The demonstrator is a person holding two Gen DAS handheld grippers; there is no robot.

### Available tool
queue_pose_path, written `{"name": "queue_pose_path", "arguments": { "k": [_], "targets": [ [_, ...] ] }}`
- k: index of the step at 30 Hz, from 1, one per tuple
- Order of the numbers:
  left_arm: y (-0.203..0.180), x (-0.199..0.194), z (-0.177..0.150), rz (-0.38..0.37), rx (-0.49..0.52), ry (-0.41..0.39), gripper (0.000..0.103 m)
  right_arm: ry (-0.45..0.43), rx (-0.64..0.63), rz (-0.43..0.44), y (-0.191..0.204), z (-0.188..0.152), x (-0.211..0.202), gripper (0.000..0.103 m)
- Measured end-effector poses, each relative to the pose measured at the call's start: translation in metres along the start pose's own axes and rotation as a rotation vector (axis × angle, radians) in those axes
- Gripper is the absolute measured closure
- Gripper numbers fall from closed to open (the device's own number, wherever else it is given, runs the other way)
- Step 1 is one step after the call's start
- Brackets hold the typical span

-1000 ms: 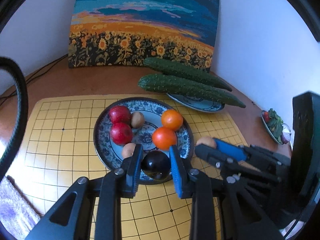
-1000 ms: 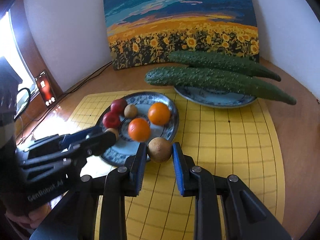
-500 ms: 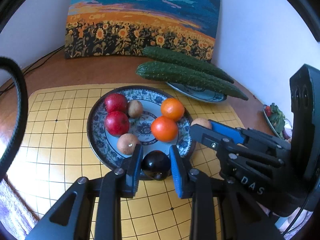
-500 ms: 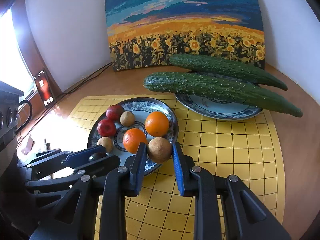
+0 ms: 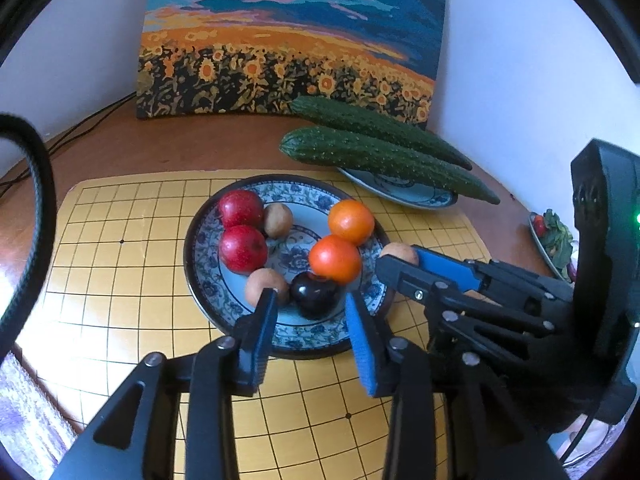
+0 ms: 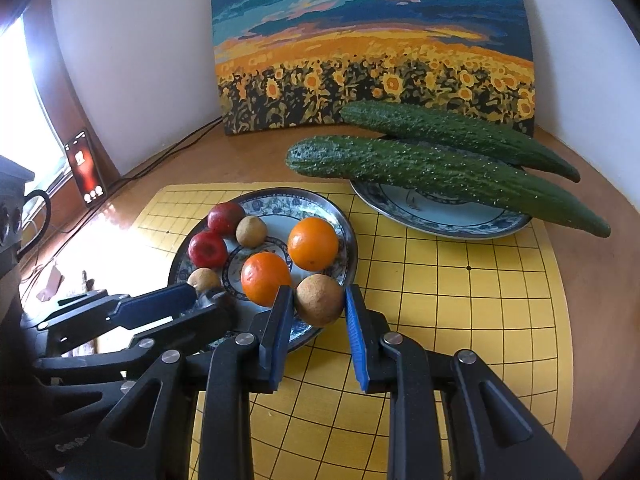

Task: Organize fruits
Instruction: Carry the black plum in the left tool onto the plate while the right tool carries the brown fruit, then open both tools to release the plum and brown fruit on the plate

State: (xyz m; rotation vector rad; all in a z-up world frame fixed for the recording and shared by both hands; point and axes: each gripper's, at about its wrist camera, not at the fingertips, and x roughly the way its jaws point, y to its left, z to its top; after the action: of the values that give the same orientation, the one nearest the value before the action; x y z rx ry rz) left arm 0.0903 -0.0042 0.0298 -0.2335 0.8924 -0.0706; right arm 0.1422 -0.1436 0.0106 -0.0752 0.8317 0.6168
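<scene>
**A:** Left wrist view, item one?

**B:** Dark plum (image 5: 316, 294), on the near part of the blue-patterned plate (image 5: 208, 284), touching the near orange (image 5: 335, 258). The left gripper (image 5: 310, 312) has its jaws opening; the plum lies just beyond the tips, pads clear of it. Smooth, glossy skin, likely slippery and soft; I would take it across its widest part, lightly.

**A:** Others on that plate?

**B:** Two red apples (image 5: 242, 248) at the left, firm and heavier by the look. A far orange (image 5: 351, 222). Two small brown fruits, one far (image 5: 278, 220), one near (image 5: 264, 290). Cucumbers (image 5: 384, 156) lie on a second plate, far right.

**A:** Right wrist view?

**B:** Right gripper (image 6: 318, 304), jaws narrow, pinching a round brown fruit (image 6: 320, 300) at its sides, over the plate's near right rim (image 6: 348, 236). Rough, dull skin should grip well; probably light and firm.

**A:** Where would it go?

**B:** Judging by the grouping, beside the other brown fruits; round, so it may roll once released.
</scene>
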Motion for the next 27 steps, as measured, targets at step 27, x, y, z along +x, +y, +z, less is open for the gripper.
{"name": "queue_pose_path", "arguments": {
  "k": [27],
  "targets": [
    [0.011, -0.025, -0.011, 0.084, -0.024, 0.010, 0.060, -0.048, 0.010, -0.018, 0.010, -0.007, -0.036, 0.049]
  ]
}}
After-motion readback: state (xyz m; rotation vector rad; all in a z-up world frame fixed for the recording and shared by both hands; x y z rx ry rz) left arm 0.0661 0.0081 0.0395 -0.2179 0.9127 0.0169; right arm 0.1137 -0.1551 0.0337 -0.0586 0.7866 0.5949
